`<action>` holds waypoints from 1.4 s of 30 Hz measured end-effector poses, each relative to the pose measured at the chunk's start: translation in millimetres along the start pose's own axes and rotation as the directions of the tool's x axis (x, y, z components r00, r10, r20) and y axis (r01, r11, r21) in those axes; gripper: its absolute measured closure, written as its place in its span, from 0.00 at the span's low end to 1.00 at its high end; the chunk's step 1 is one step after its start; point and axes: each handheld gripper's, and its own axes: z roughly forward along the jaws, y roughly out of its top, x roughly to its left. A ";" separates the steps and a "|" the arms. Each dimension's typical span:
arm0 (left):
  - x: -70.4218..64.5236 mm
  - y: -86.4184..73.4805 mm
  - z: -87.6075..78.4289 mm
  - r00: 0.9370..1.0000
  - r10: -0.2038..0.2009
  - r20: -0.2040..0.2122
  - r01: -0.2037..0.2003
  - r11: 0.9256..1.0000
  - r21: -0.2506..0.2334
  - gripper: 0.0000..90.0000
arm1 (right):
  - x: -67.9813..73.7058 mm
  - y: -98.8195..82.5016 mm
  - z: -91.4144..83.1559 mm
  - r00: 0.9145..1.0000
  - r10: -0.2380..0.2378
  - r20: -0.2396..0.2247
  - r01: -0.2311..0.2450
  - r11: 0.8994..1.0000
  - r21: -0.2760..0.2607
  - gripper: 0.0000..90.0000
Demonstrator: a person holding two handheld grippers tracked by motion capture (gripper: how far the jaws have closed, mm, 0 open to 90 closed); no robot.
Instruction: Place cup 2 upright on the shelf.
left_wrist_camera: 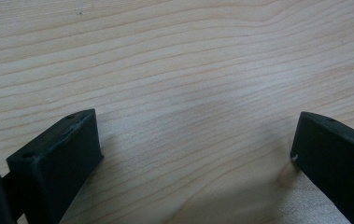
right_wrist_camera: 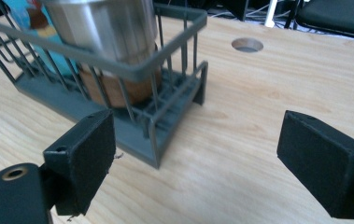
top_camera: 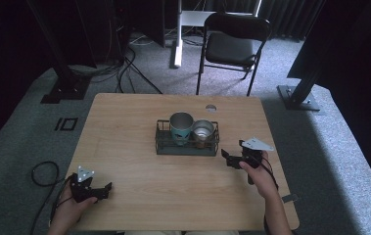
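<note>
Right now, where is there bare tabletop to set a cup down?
Bare wood runs left of the wire rack, and between it and the left gripper. The strip behind the rack, by the table hole, is free too. The rack itself holds two cups, and the right gripper sits near its right end.

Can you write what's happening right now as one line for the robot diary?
left tongs: open, empty, low over table | right tongs: open, empty, beside rack | rack: holds teal cup, steel cup

Light wood table (top_camera: 139,161), round hole (top_camera: 211,107) near far edge; grey wire rack (top_camera: 187,147) sits mid-table
</note>
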 end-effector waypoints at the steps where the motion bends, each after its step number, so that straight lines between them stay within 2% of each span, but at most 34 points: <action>1: 0.0 0.0 0.0 1.000 0.000 0.000 0.000 1.000 0.000 0.02 | -0.5 -1.5 -0.4 1.000 -0.001 0.001 0.001 1.000 0.003 0.13; 16: 0.0 0.0 0.0 1.000 0.000 -0.001 0.000 1.000 0.000 0.02 | -12.2 -30.1 -13.6 1.000 0.009 0.027 -0.010 0.999 0.047 0.13; 23: -0.1 0.0 0.0 1.000 0.000 -0.001 0.000 1.000 0.000 0.02 | -20.8 -44.3 -23.9 0.998 0.052 0.041 -0.055 0.997 0.058 0.13; 28: -0.1 0.0 0.0 1.000 0.000 -0.001 0.000 1.000 0.000 0.02 | -24.3 -50.6 -29.7 0.997 0.049 0.055 -0.053 0.996 0.067 0.13; 29: 0.0 0.0 0.0 1.000 0.000 -0.001 0.000 1.000 0.000 0.02 | -25.8 -53.5 -32.5 0.997 0.036 0.068 -0.041 0.996 0.077 0.13; 42: -0.1 0.0 0.0 1.000 0.000 -0.001 0.000 1.000 0.000 0.02 | -30.4 -69.8 -47.3 0.999 0.012 0.053 -0.018 0.992 0.122 0.13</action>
